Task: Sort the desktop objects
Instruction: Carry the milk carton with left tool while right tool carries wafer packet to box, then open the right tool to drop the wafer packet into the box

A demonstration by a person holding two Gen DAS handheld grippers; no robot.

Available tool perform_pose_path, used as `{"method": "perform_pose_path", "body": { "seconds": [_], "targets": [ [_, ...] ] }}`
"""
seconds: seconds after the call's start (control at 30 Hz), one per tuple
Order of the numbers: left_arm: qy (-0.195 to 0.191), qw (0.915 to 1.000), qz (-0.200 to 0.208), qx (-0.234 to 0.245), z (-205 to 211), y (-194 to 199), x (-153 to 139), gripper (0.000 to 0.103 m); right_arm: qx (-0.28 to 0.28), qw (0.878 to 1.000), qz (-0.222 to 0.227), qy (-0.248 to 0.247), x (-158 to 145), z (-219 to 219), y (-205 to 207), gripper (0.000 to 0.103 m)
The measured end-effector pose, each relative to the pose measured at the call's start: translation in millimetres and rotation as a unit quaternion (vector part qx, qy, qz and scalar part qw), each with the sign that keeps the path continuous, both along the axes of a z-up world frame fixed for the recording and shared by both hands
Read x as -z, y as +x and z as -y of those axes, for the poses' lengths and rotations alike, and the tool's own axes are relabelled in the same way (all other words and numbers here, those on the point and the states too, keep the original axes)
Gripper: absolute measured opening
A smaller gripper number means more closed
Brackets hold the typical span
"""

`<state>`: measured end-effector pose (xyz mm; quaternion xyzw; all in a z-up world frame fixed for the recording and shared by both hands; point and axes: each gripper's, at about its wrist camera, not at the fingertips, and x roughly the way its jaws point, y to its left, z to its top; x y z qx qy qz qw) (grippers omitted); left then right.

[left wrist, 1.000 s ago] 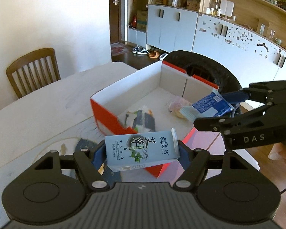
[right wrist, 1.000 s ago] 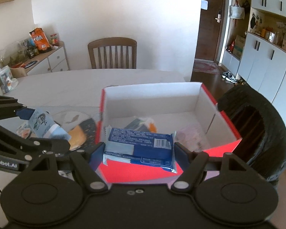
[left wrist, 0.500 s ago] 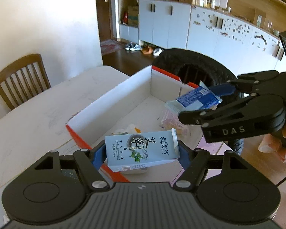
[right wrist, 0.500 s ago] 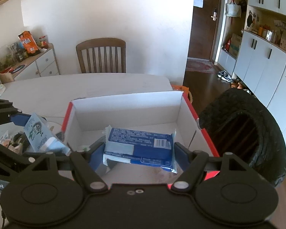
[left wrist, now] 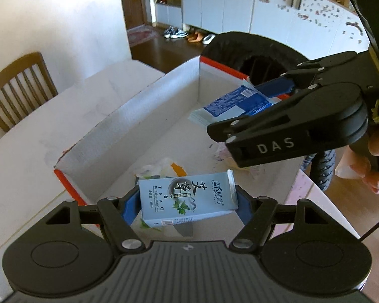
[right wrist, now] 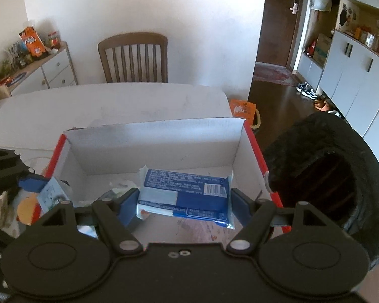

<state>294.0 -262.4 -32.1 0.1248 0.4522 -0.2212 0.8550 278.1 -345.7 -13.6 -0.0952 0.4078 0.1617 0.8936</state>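
My left gripper [left wrist: 188, 205] is shut on a light blue carton [left wrist: 187, 199] with Chinese print, held lengthwise over the near end of the red-and-white cardboard box [left wrist: 128, 116]. My right gripper [right wrist: 184, 199] is shut on a blue tissue pack [right wrist: 187, 194] and hangs over the inside of the same box [right wrist: 164, 136]. The left wrist view shows the right gripper [left wrist: 242, 116] coming in from the right with the tissue pack [left wrist: 235, 103]. In the right wrist view the carton [right wrist: 51, 193] shows at the left. Some wrappers [left wrist: 164, 169] lie on the box floor.
The box rests on a white table [right wrist: 108, 103] with a wooden chair [right wrist: 134, 58] behind it. A black tyre-like ring [right wrist: 326, 176] stands right of the box. A person's hand [left wrist: 366, 166] holds the right gripper. Snack items [right wrist: 25, 207] lie left of the box.
Both grippers have moved forward and lower, from in front of the box to over its inside, each still gripping its item. The box now fills more of both views.
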Motion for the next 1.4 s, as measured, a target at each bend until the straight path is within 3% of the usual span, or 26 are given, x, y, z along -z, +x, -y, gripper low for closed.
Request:
{"method": "perform_pose_path", "body": {
  "seconds": [0.23, 0.43, 0.63, 0.97, 1.4],
  "targets": [
    [0.01, 0.9996, -0.028, -0.001, 15.6, 17.9, 12.2, 0.074, 0.016, 0.999, -0.045, 0.008, 20.3, 0.8, 33.9, 0.076],
    [0.038, 0.9977, -0.056, 0.01, 26.8, 29.7, 33.4, 0.074, -0.002, 0.998, -0.061, -0.026, 37.2, -15.5, 45.5, 0.076],
    [0.038, 0.9958, -0.084, 0.005, 27.6, 38.7, 49.4, 0.074, -0.012, 0.995, -0.092, -0.043, 55.3, -21.5, 57.3, 0.076],
    [0.05, 0.9945, -0.091, 0.011, 26.7, 36.2, 60.0, 0.074, -0.027, 0.99, -0.125, -0.064, 75.7, -24.6, 57.5, 0.077],
    [0.058, 0.9944, -0.086, 0.022, 19.1, 19.1, 58.6, 0.074, -0.025, 0.986, -0.143, -0.077, 80.4, -33.4, 63.5, 0.083]
  ]
}}
